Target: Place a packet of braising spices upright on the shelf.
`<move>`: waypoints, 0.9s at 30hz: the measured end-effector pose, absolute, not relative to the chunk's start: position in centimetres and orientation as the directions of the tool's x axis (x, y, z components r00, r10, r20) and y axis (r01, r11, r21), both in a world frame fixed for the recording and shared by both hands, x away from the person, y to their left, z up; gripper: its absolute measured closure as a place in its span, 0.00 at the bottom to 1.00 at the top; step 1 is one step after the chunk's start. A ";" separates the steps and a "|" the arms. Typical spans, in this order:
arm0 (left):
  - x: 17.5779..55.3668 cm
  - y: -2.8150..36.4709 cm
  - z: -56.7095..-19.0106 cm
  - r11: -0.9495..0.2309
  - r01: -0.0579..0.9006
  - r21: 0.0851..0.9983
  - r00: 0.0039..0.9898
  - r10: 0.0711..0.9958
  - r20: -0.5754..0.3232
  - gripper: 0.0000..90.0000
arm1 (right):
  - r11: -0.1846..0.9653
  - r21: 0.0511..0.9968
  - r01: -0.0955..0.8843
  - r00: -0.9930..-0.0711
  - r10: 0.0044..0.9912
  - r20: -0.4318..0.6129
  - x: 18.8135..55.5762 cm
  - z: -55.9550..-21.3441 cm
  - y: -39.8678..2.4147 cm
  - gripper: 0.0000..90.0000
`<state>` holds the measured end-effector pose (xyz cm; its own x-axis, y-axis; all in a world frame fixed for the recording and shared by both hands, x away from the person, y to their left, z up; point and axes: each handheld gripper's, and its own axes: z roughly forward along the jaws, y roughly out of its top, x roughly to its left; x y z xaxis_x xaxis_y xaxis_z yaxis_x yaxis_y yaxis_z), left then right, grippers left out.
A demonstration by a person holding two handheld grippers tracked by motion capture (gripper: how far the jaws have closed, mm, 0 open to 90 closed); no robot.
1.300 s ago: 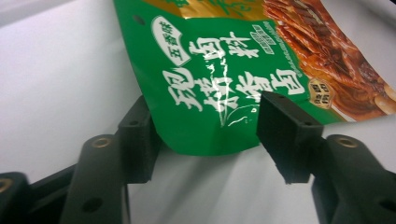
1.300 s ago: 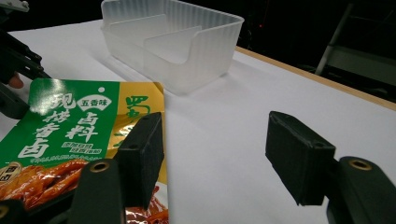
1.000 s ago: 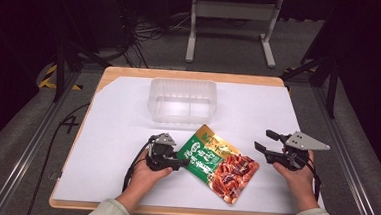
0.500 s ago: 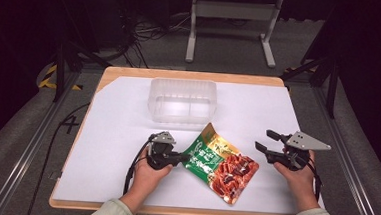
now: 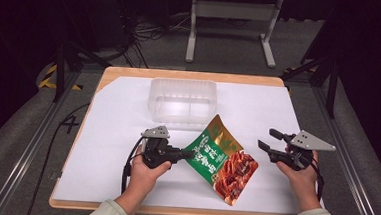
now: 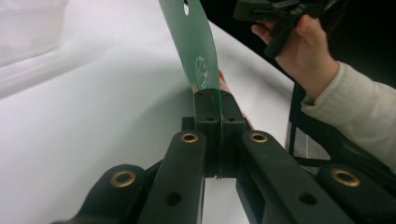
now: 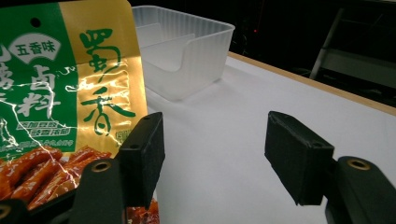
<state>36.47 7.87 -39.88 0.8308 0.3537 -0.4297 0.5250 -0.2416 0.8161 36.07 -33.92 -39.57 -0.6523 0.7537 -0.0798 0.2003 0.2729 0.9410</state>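
Note:
A green and gold snack packet with red food printed on it is tilted up off the white table cover at the front middle. My left gripper is shut on the packet's left edge; in the left gripper view the thin green packet rises from between the closed jaws. My right gripper hovers to the right of the packet, open, with nothing between its fingers. The packet's printed face fills the left of the right gripper view.
A clear plastic tray with an inner divider stands behind the packet, and appears as the tray in the right gripper view. The wooden table edge runs along the back. A metal stand is on the floor beyond.
The packet has been tipped up a little higher by the left gripper. The right gripper has barely moved.

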 end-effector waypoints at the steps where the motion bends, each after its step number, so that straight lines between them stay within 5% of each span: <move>1: 36.3 7.8 -39.6 -0.244 0.519 0.819 0.835 0.349 -0.425 1.00 | 0.268 0.942 0.199 -0.652 0.754 -0.077 36.1 -39.6 -34.0 0.43; 13: 33.3 7.2 -34.4 -0.283 0.342 0.896 0.924 0.277 -0.265 1.00 | 0.257 0.944 0.206 -0.645 0.762 -0.067 36.1 -39.5 -34.3 0.43; 27: 31.4 7.7 -31.0 -0.297 0.254 0.920 0.943 0.287 -0.168 1.00 | 0.243 0.947 0.210 -0.635 0.771 -0.056 36.1 -39.4 -34.6 0.43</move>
<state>31.37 7.70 -30.97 0.9430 0.2871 -0.1682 0.2545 -0.2967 0.9204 36.05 -34.59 -39.44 -0.6349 0.7705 -0.0564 0.2101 0.2425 0.9471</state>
